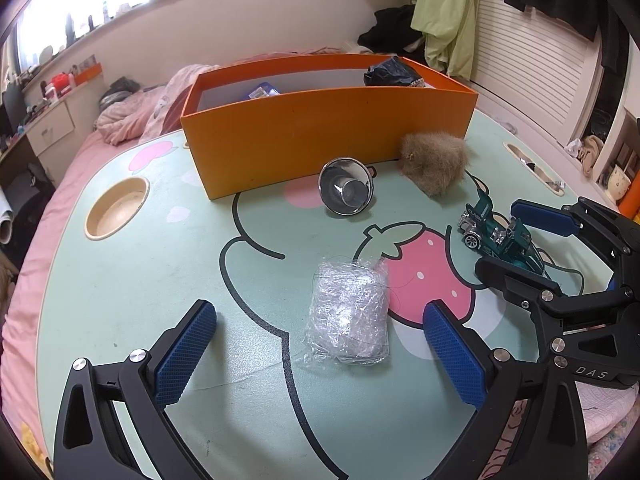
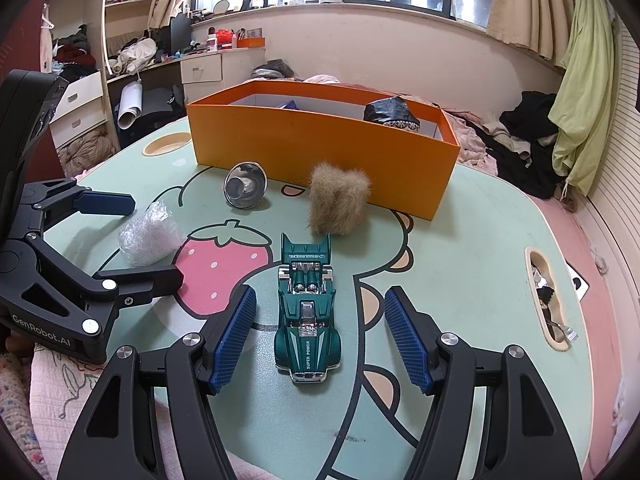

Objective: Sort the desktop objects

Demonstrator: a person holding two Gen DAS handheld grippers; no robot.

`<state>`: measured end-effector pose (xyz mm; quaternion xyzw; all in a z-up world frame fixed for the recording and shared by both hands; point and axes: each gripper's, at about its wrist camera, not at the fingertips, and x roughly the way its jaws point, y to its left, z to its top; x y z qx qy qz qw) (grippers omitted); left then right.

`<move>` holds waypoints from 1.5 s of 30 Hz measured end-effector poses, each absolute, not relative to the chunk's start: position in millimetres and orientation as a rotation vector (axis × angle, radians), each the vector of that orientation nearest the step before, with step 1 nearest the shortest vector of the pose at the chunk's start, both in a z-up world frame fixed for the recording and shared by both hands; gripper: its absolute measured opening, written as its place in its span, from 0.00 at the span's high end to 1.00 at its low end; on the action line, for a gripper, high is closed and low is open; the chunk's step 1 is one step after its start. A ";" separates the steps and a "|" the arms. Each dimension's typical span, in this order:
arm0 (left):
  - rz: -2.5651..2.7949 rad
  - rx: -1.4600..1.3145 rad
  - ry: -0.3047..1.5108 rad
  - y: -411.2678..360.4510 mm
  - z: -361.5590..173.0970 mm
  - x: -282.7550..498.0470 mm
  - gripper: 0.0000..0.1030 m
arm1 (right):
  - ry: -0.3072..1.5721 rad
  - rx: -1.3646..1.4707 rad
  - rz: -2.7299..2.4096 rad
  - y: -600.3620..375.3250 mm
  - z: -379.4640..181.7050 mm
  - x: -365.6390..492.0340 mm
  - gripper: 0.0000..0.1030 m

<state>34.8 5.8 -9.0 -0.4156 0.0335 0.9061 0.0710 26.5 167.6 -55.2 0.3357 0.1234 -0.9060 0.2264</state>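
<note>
A crumpled clear plastic bag (image 1: 348,316) lies on the table between the wide-apart blue pads of my left gripper (image 1: 318,312), which is open and not touching it. A green toy car (image 2: 308,320) stands between the fingers of my right gripper (image 2: 322,296), open, with gaps on both sides. Behind them lie a shiny metal funnel (image 1: 346,190) on its side and a tuft of brown fur (image 1: 434,162), both against the orange box (image 1: 328,140). The box holds a black bundle (image 1: 390,72) and a blue item (image 1: 262,90).
The mint-green cartoon table (image 1: 160,280) has a round cup recess (image 1: 116,208) at the left and a slot (image 2: 548,300) with small things at the right. Pink bedding surrounds the table. Each gripper appears at the edge of the other's view.
</note>
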 end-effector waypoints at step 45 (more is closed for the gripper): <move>2.797 -0.995 0.015 -6.8 9.1 49.5 0.70 | 0.433 0.905 -2.526 164.3 -54.8 29.7 0.26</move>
